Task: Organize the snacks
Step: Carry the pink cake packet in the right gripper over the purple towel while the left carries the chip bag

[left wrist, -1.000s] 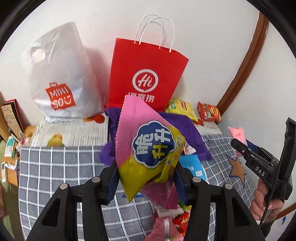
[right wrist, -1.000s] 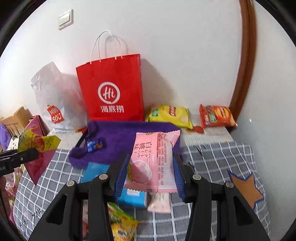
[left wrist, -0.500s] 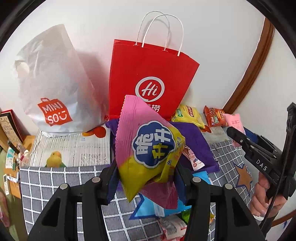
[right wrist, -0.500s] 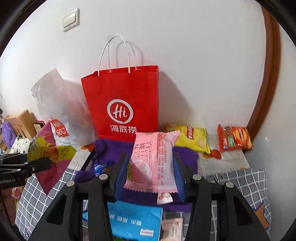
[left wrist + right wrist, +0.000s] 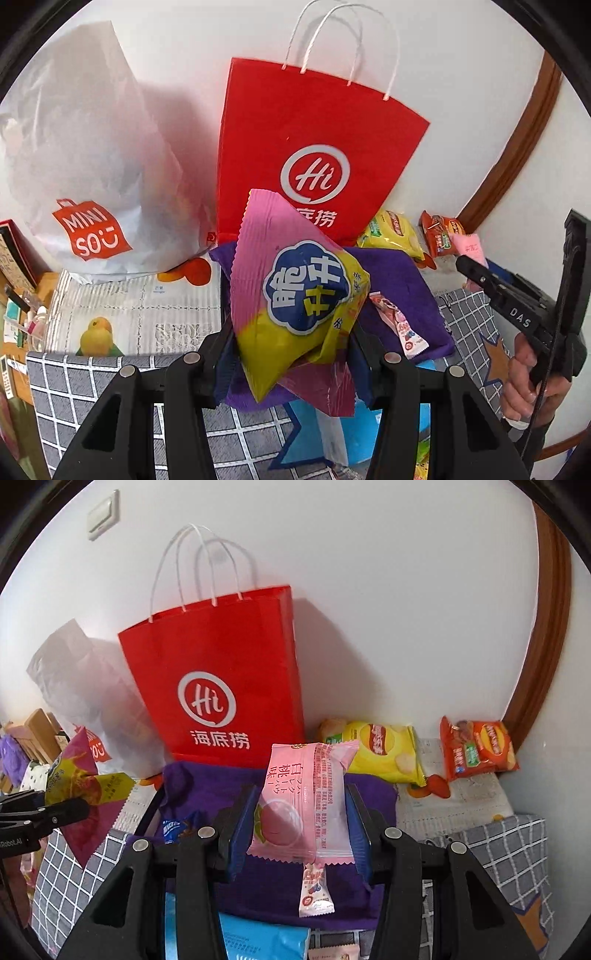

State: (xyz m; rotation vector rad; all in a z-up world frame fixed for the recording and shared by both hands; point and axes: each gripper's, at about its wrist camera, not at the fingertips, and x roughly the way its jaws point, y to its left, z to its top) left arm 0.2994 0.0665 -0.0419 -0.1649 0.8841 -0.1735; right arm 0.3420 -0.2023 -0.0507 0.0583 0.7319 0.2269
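My left gripper is shut on a pink and yellow snack bag with a blue logo, held above the purple cloth tray. My right gripper is shut on a pink peach-flavour packet, also over the purple tray. Behind the tray a red paper bag with white handles stands against the wall. The left gripper with its snack bag shows at the left edge of the right wrist view. The right gripper's body and the hand holding it show at the right of the left wrist view.
A white plastic shopping bag stands left of the red bag. A yellow chip bag and an orange chip bag lie by the wall at the right. A small pink stick packet lies on the tray; a blue packet lies nearer.
Both grippers have moved forward toward the red bag and the wall, each still holding its snack. The red bag and purple tray now look larger and closer.
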